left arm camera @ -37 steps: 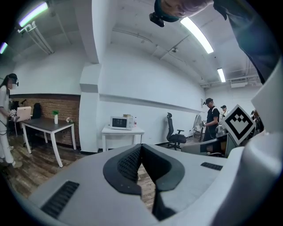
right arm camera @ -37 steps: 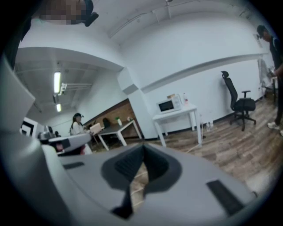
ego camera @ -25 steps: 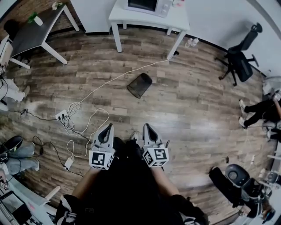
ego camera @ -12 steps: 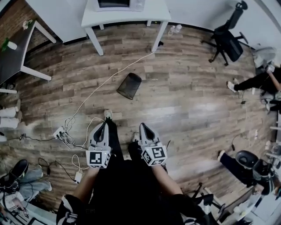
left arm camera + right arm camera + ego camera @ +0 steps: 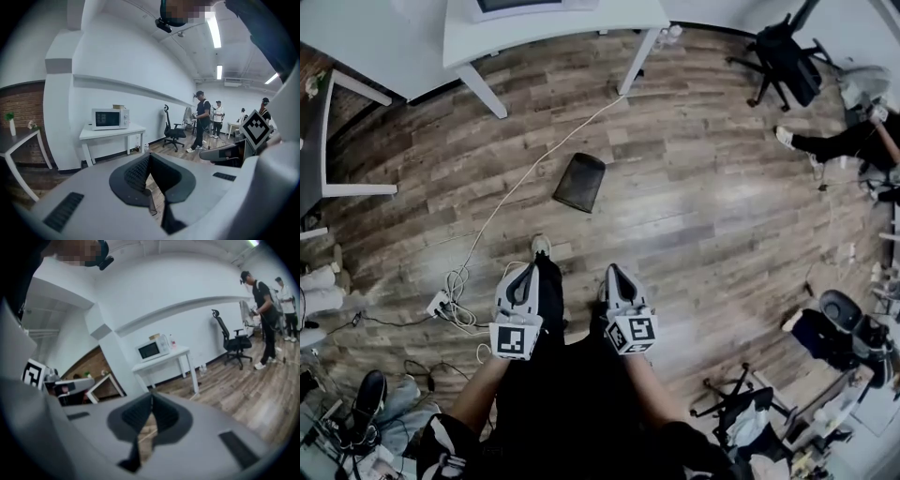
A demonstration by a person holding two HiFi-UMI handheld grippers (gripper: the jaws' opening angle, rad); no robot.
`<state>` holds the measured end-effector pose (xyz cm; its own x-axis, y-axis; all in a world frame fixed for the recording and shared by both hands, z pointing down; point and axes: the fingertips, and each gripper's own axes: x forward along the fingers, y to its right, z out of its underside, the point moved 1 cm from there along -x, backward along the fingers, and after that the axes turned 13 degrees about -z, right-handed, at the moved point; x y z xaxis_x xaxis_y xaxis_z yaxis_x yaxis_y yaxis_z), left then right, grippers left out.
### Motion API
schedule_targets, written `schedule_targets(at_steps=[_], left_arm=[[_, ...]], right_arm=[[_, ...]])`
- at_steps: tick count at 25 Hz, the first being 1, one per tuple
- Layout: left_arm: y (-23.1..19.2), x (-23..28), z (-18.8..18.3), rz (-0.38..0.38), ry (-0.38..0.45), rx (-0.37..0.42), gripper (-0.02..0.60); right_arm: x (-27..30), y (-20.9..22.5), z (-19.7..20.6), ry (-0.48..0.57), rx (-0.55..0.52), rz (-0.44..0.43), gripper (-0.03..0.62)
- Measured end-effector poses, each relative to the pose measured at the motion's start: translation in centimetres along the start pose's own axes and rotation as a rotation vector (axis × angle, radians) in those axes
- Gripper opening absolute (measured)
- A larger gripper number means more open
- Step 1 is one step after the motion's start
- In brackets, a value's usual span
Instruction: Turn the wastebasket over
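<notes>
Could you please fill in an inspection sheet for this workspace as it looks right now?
Surface: wood-plank floor.
Job's things: black wastebasket, apparently lying on its side on the floor, ahead of both grippers, untouched.
Clutter: nothing seen near the wastebasket.
Grippers: left gripper and right gripper both shut, nothing between the jaws, side by side, short of the wastebasket.
Cables: white cable runs from the white table past the wastebasket to a power strip.
Surroundings: microwave on the table, office chair, people standing beyond.
</notes>
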<state>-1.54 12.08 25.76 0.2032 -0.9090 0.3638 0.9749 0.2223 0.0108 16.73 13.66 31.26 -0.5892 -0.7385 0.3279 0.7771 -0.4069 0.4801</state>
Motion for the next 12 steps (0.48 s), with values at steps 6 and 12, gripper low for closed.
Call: schedule_targets(at_steps=[6, 12], left_arm=[[-1.6, 4.6, 1.0, 0.043, -0.018, 0.01, 0.034], [-2.0, 8.1, 3.5, 0.076, -0.029, -0.022, 0.034]], right_arm=[[5.3, 3.6, 3.1, -0.05, 0.027, 0.082, 0.032], [10.0, 7.3, 8.2, -0.122, 0.039, 0.133, 0.035]])
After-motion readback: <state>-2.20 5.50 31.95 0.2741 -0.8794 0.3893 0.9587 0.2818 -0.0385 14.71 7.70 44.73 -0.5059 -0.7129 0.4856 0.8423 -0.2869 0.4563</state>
